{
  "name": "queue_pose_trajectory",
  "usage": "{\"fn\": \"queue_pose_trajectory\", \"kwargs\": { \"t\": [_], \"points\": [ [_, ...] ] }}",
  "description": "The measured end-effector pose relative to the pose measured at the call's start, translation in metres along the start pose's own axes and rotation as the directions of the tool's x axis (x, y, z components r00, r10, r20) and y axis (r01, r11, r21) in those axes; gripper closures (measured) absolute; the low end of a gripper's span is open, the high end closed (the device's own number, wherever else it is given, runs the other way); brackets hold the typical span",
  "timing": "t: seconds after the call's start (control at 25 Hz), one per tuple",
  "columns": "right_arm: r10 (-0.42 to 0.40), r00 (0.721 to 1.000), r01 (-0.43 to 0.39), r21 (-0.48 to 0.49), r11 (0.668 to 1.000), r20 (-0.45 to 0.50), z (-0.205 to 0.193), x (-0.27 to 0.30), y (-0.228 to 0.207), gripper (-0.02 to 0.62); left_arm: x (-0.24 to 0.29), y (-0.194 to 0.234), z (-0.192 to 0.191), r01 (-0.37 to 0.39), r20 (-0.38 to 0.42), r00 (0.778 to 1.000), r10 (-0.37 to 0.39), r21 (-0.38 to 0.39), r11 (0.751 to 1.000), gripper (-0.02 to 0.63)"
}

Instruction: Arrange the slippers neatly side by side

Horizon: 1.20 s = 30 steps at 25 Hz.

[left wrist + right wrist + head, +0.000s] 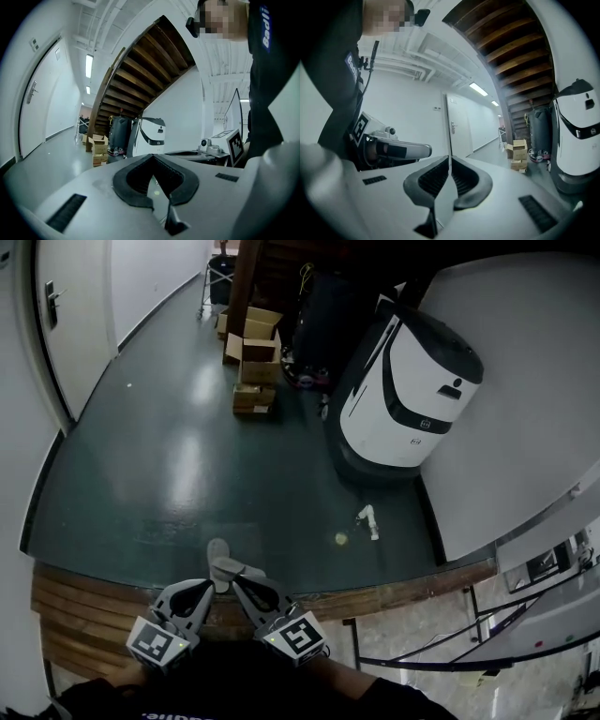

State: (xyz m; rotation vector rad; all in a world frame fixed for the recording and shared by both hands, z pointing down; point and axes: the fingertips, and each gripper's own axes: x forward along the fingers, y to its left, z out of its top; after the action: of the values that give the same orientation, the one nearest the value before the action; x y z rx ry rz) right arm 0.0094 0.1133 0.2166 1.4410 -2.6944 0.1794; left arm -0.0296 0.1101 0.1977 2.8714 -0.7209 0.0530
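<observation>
No slippers can be made out for certain in any view. A small white object [368,520] and a pale yellow scrap [341,538] lie on the dark green floor [169,465] below the white machine; what they are I cannot tell. My left gripper [218,552] and right gripper [225,567] are held close together at the bottom centre of the head view, over the wooden edge. The left gripper [151,158] has its jaws shut tip to tip on nothing. The right gripper [449,158] is likewise shut and empty.
A large white and black machine [412,390] stands at the right against a white wall. Several cardboard boxes [255,362] are stacked at the back beneath a wooden staircase [140,70]. A door [70,315] is at the left. Wooden boards [84,615] run under me, with a black railing [450,657] to the right.
</observation>
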Motion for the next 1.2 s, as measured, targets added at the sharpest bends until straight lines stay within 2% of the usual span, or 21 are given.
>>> {"fn": "queue_pose_trajectory", "kwargs": {
  "t": [0.16,1.2],
  "points": [
    [0.023,1.0,-0.022,-0.026,0.999,0.02,0.001,0.01,-0.001,0.595,-0.004,0.006,-0.002,-0.026,-0.003,1.0,0.026,-0.014,1.0,0.606],
    [0.116,0.988,-0.119,-0.024,0.993,-0.098,-0.05,0.055,-0.004,0.572,-0.023,0.036,-0.024,-0.148,-0.055,0.988,0.145,-0.064,0.987,0.606]
  ]
}}
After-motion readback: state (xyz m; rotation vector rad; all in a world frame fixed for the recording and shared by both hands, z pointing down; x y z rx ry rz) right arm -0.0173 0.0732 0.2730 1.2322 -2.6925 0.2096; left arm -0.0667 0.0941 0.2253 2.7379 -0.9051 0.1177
